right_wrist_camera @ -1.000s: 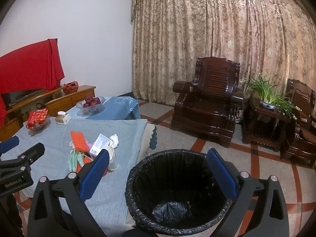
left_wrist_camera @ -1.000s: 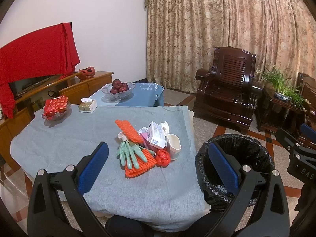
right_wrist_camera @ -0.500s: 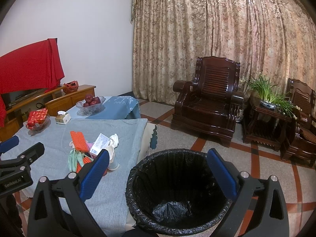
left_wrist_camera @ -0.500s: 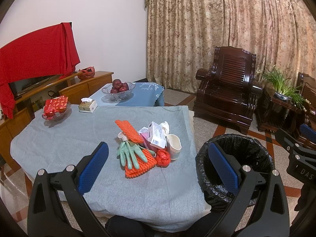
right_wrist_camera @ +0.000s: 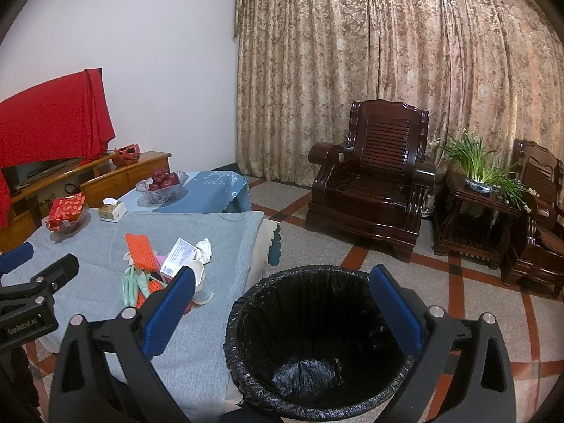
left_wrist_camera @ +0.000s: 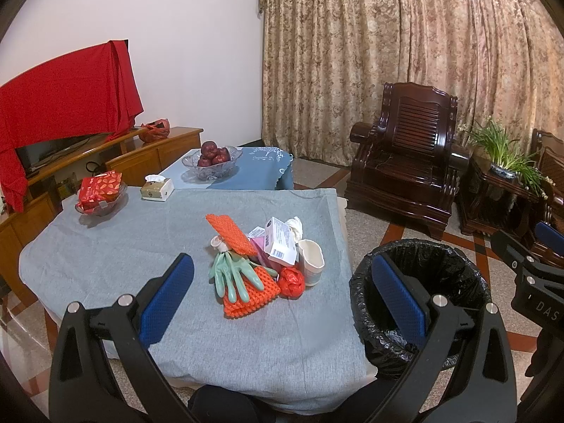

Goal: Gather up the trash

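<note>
A pile of trash lies on the grey-clothed table (left_wrist_camera: 105, 246): orange mesh pads (left_wrist_camera: 246, 296), a green rubber glove (left_wrist_camera: 232, 275), a red crumpled ball (left_wrist_camera: 292, 282), a white paper cup (left_wrist_camera: 312, 262), a white box (left_wrist_camera: 280, 241) and a crumpled tissue (left_wrist_camera: 294, 225). The pile also shows in the right wrist view (right_wrist_camera: 165, 264). A bin with a black liner (right_wrist_camera: 317, 342) stands on the floor right of the table. My left gripper (left_wrist_camera: 282, 301) is open and empty, above the table's near edge. My right gripper (right_wrist_camera: 282, 312) is open and empty, above the bin.
On the table's far side are a glass dish with a red packet (left_wrist_camera: 100, 194) and a tissue box (left_wrist_camera: 157, 187). A bowl of apples (left_wrist_camera: 211, 158) sits on a blue-clothed table behind. A dark wooden armchair (left_wrist_camera: 405, 172), a plant stand (left_wrist_camera: 500, 183) and a TV cabinet (left_wrist_camera: 105, 155) surround the area.
</note>
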Available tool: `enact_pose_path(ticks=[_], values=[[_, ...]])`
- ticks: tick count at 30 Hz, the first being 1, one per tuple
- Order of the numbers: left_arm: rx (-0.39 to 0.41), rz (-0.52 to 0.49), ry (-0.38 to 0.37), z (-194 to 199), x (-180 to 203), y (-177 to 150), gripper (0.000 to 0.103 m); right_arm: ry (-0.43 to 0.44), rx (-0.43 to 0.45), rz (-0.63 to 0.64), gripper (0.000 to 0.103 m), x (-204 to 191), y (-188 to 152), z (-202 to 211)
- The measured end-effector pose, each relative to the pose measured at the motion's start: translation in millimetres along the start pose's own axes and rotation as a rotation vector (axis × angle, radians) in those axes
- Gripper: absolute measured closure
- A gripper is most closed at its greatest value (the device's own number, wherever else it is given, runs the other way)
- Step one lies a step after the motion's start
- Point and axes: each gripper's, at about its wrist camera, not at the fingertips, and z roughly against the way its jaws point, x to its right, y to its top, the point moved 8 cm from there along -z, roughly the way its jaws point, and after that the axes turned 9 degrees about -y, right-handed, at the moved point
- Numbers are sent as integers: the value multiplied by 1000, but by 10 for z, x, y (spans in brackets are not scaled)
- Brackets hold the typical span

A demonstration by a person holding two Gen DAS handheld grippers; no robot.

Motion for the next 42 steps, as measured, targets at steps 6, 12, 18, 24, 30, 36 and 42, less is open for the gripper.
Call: enact_pose_path(ticks=[6,12,18,24,30,36,42], values=[[0,-1,0,3,13,0,5,-1,-1,0,6,10,-9,-2],[-1,-1,0,-1,5,1,5,0,-1,1,6,6,-9,-4],[-3,0,-1,-2,4,0,5,-2,-4,2,6,3,-9,-9],[-2,-1,0,1,13,-1,5,-2,-7,1,6,9,-53,-32],[-11,4,-1,-109,-141,-86,5,-1,-20,3,6,-63,-279,-236],[-34,13,0,-228,-127,-173,5,3,-40,10,6,-128,-144,-258],[-54,22,38,-363,-326,-183,5,23,-67,23,6,-280,-129,-457]])
